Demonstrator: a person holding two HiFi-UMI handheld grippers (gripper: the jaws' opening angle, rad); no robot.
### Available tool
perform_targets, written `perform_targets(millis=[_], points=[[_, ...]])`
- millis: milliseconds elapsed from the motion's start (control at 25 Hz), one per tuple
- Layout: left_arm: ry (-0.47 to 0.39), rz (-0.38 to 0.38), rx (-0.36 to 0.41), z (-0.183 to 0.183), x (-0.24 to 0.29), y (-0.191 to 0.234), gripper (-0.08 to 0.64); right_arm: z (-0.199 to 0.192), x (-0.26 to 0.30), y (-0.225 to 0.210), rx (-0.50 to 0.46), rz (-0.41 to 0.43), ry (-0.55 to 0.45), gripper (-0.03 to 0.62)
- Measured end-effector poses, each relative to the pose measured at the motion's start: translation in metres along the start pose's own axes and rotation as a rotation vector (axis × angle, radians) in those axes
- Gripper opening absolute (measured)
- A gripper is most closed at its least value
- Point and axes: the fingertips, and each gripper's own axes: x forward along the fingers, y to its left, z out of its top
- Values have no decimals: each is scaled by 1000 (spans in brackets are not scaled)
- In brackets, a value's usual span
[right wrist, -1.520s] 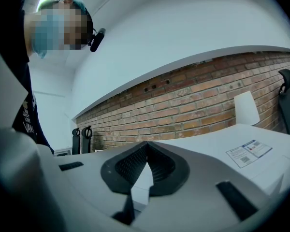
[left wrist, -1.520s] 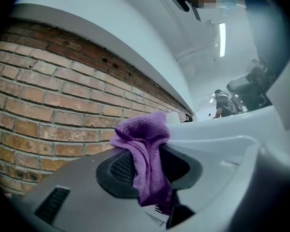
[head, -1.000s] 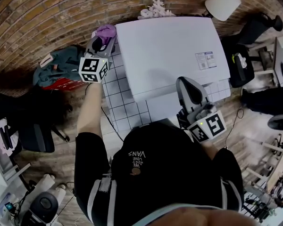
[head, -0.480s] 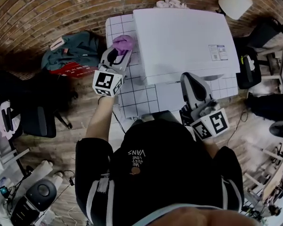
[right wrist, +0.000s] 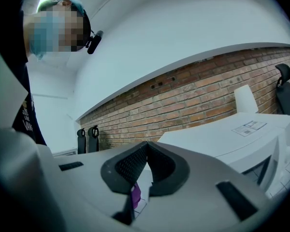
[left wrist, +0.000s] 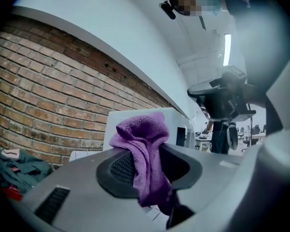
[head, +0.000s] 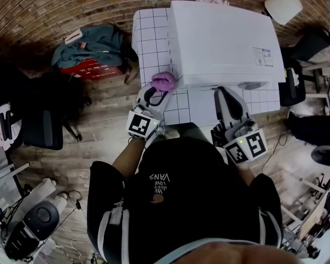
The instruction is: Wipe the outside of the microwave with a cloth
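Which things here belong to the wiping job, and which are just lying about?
Job: microwave; purple cloth, gripped in the left gripper.
Lying about: teal bag, red box, black office chair, all on the floor.

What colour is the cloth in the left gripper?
The cloth is purple; it shows best in the left gripper view.

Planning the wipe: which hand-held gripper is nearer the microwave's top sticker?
Right. The right hand-held gripper is front-left of the sticker; the left hand-held gripper is at the microwave's front-left corner.
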Motion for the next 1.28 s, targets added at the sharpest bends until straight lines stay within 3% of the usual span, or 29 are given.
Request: perform_targets(millis=[160,320,1000,1280], points=[[11,-18,-46,-13,6,-11,133,3,-3,-5,-8,-23,-4,-3],[4,1,-43,-12,21,9,133,8,-2,-16,-15,-44,-5,-3],[40,148,-25,-3,153,170,133,29,20,-86,-37,-75,9,-3],[61,200,-27,0,185,208,133,34,17,-109,-37,-102,11,-3]])
